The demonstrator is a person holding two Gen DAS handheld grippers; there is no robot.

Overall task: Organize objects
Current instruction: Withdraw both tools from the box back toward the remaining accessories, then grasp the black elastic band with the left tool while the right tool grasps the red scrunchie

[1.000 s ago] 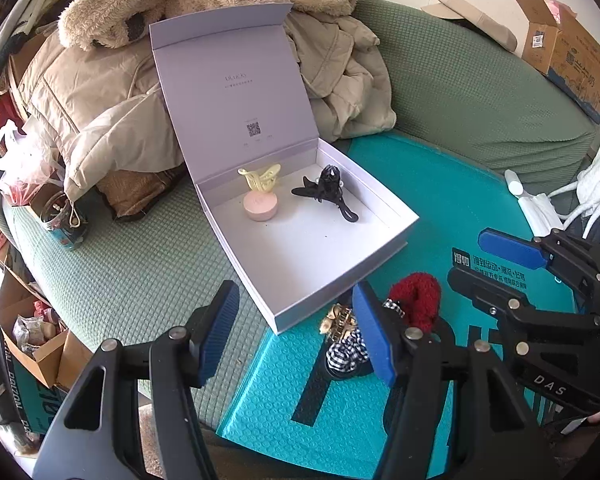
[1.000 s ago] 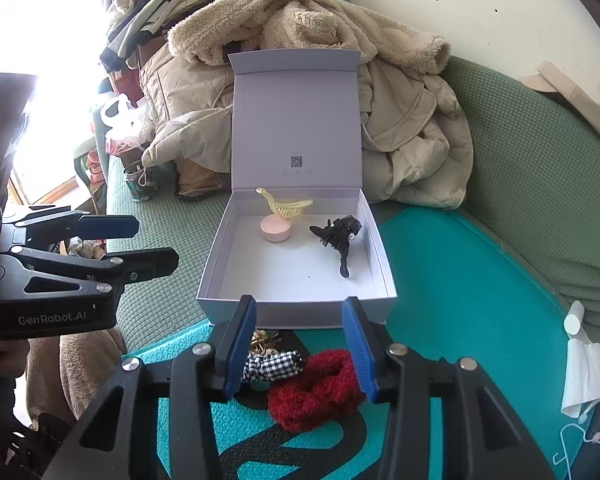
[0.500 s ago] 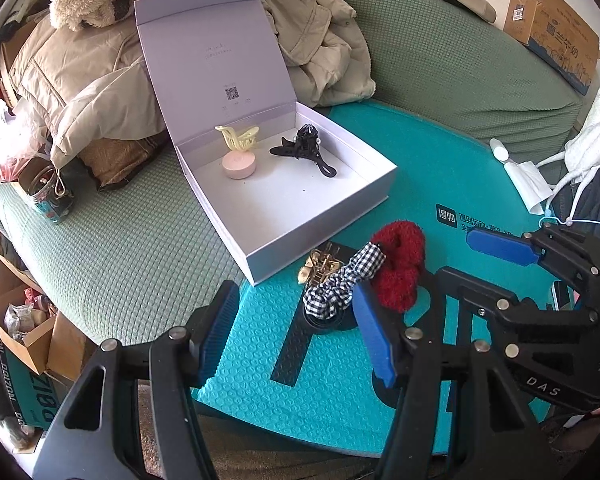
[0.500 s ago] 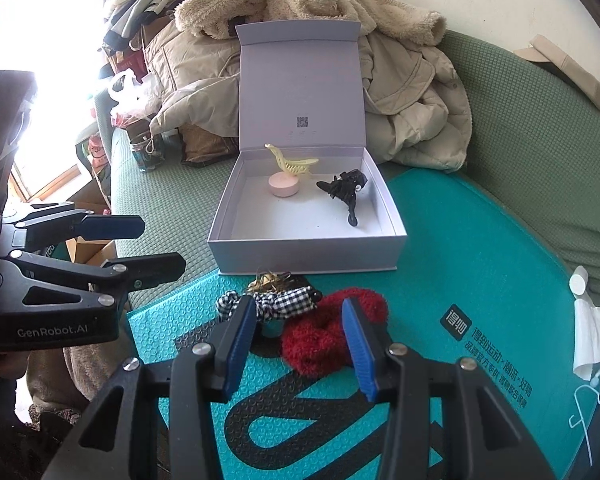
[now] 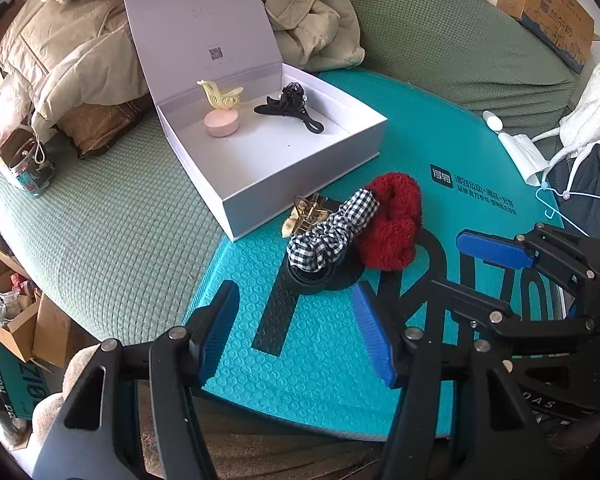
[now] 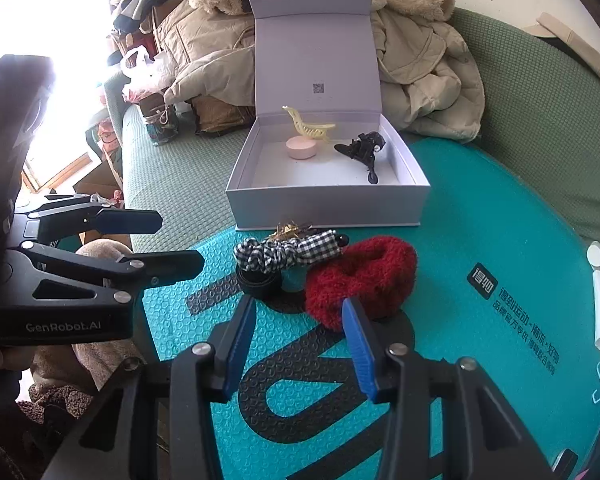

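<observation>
Scrunchies and clips lie heaped on the teal mat (image 5: 452, 128) just in front of the open lavender box (image 5: 260, 184), presumably waiting to be sorted into it. Four pieces remain outside: one red fluffy scrunchie (image 6: 362, 280), one checked scrunchie (image 6: 286, 254), one gold claw clip (image 5: 308, 210) and one black ring (image 6: 258, 282) under the checked one. Three pieces sit inside the box: a yellow claw clip (image 6: 308, 126), a pink round piece (image 6: 301, 148) and a black clip (image 6: 360, 148). Left tongs (image 5: 296, 332) and right tongs (image 6: 300, 338) both stand partly open and empty, hovering near the pile, likely lining up for a pick.
</observation>
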